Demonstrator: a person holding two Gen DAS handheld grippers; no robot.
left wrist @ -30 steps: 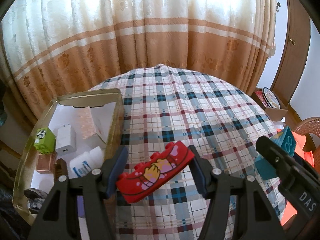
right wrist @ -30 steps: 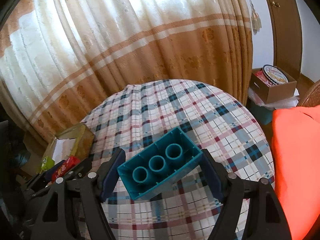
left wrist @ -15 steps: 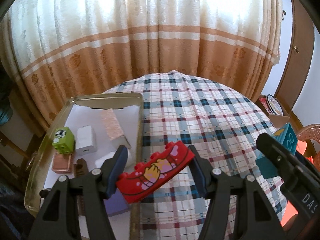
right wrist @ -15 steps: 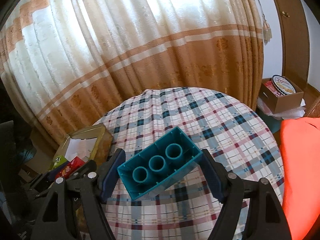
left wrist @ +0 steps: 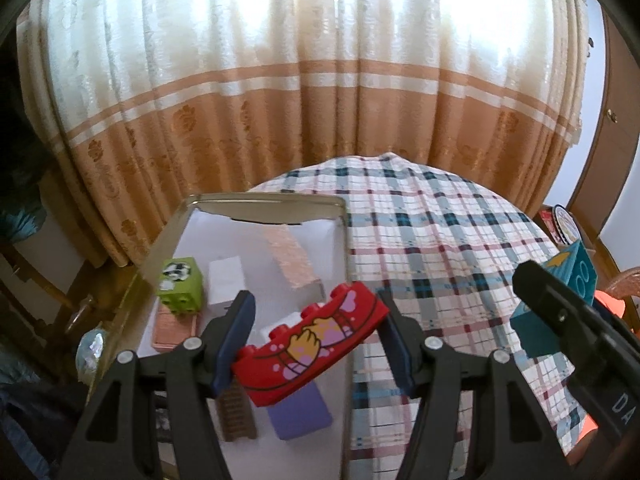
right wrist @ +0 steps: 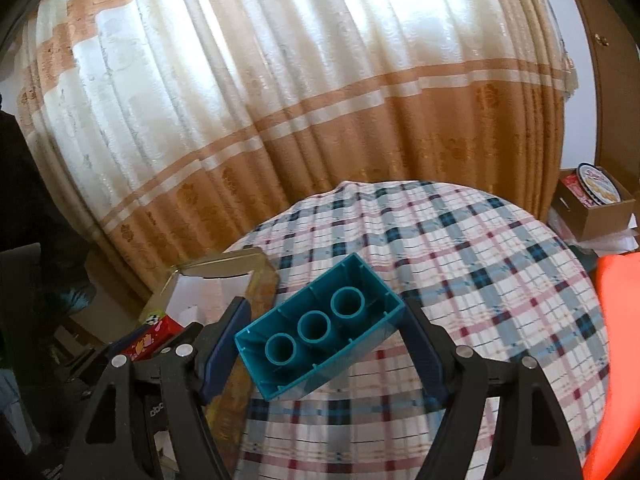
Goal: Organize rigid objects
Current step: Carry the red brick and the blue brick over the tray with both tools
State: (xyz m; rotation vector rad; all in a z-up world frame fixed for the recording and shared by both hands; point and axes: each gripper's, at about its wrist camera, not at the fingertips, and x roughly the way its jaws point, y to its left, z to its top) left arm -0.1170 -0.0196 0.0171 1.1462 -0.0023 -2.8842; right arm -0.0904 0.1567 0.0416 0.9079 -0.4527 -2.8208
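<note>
Across the top of both views you see a long curtain (left wrist: 312, 92), cream above and tan below with pale stripes and a flower pattern; daylight glows through its upper part. Below it, in the middle, your round surface wears a plaid cloth (left wrist: 440, 240) in white, blue and red. At the right edge stands a brown wooden door (right wrist: 616, 92) against a pale wall. Low on the right in the right wrist view, a cardboard box (right wrist: 600, 216) sits on the floor with a round tin (right wrist: 598, 183) on top.
</note>
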